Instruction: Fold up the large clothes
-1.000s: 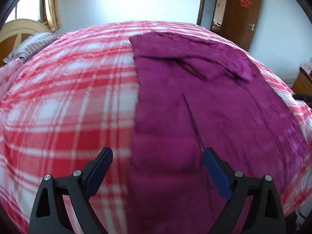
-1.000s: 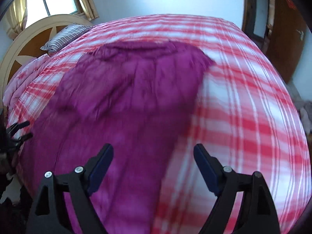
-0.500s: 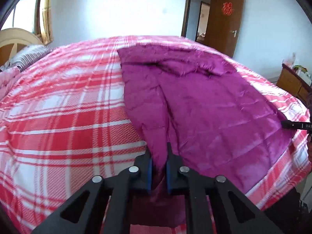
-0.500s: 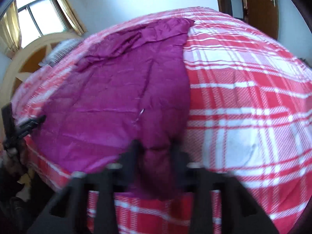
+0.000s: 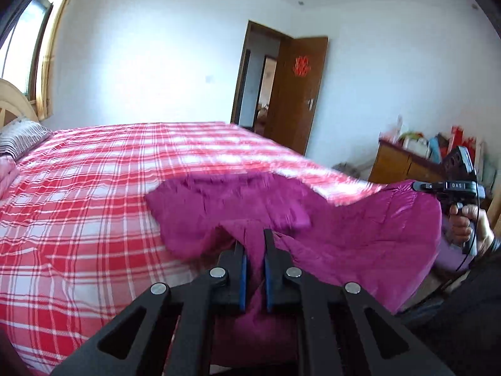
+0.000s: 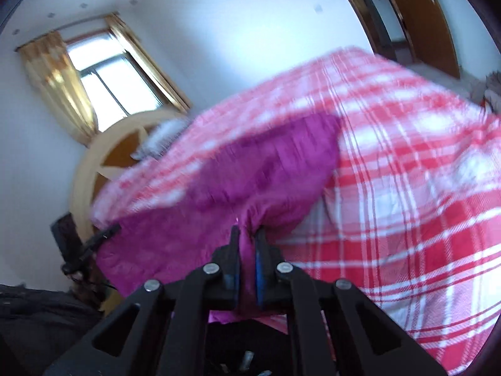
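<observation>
So my left gripper (image 5: 253, 247) and right gripper (image 6: 247, 244) are each clamped shut on the magenta garment's (image 5: 360, 228) near edge, lifting it off the bed (image 5: 94, 203) ahead to fold it over.

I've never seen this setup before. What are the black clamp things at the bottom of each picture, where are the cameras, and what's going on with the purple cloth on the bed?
No robot here: a person carries a handheld two-finger tool in each hand, with a wide-angle camera on each looking along its fingers. One picture comes from the left tool, the other from the right tool. A large magenta garment lies partly on a bed with a red plaid cover. Both tools are shut on the garment's near edge, lifting it. The left view also shows the person's hand gripping the right tool.
</observation>
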The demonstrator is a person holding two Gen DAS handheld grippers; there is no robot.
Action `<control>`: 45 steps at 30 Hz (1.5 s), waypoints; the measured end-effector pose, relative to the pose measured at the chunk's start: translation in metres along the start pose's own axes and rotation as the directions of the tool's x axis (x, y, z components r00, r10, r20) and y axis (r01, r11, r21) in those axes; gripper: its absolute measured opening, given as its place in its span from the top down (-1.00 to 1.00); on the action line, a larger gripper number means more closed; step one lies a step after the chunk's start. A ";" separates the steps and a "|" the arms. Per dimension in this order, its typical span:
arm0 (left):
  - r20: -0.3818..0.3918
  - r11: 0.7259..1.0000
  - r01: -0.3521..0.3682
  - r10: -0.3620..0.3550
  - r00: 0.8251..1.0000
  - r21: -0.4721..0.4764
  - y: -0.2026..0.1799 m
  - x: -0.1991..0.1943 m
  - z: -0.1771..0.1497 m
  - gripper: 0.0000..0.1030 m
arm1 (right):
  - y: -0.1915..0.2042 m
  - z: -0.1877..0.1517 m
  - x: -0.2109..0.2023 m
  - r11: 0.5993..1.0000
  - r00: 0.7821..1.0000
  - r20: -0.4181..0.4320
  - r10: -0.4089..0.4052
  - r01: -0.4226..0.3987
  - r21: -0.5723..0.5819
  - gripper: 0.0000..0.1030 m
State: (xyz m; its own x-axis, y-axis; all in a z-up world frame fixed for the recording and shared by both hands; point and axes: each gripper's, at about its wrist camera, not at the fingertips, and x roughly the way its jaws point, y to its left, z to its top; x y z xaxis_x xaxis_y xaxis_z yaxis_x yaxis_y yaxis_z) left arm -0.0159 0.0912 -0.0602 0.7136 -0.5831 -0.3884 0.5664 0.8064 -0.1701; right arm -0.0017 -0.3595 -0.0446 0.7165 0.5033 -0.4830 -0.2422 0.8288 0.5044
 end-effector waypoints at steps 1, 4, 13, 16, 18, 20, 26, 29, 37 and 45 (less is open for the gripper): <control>0.012 1.000 0.008 -0.008 1.000 -0.012 0.006 0.003 0.009 0.85 | 0.008 0.009 -0.008 1.000 0.999 0.031 0.014 -0.013 -0.015 0.82; 0.032 1.000 -0.024 0.024 0.999 -0.003 0.026 0.029 0.034 0.85 | 0.016 0.035 -0.008 0.998 0.996 0.085 0.033 -0.029 -0.048 0.82; -0.207 0.973 -0.210 0.188 0.960 -0.093 0.125 0.206 0.074 0.66 | -0.067 0.130 0.140 0.986 0.989 0.036 -0.143 0.139 0.091 0.83; -0.281 0.961 -0.211 0.156 0.947 -0.179 0.155 0.234 0.073 0.65 | -0.100 0.142 0.189 0.970 0.982 -0.013 -0.190 0.190 0.153 0.83; -0.265 0.957 -0.163 0.097 0.959 -0.240 0.170 0.233 0.076 0.61 | -0.122 0.145 0.215 0.961 0.978 -0.038 -0.205 0.209 0.183 0.83; -0.251 0.957 -0.146 0.081 0.965 -0.250 0.176 0.227 0.078 0.50 | -0.136 0.147 0.230 0.955 0.976 -0.052 -0.211 0.217 0.203 0.83; -0.097 0.916 -0.342 0.328 0.940 -0.212 0.195 0.181 0.090 -0.49 | -0.151 0.148 0.242 0.951 0.968 -0.091 -0.234 0.247 0.188 0.83; -0.075 0.927 -0.322 0.313 0.947 -0.194 0.173 0.186 0.095 -0.51 | -0.152 0.153 0.253 0.957 0.971 -0.093 -0.218 0.232 0.172 0.75; -0.121 0.939 -0.344 0.341 0.932 -0.004 0.096 0.266 0.070 -0.52 | -0.124 0.165 0.241 0.946 0.949 0.102 -0.300 0.282 0.158 -0.84; -0.215 0.858 -0.514 0.505 0.836 0.018 0.121 0.324 0.048 -0.52 | -0.034 0.132 0.296 0.942 0.965 -0.013 -0.263 0.254 -0.220 -0.60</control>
State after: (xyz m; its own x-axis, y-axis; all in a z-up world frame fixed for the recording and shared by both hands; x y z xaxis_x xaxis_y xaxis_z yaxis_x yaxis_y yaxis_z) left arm 0.3034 -0.0053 -0.1632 0.7937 -0.0584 -0.6055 0.1263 0.9895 0.0701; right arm 0.3053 -0.2704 -0.1101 0.7462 0.2710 -0.6081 -0.1902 0.9621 0.1953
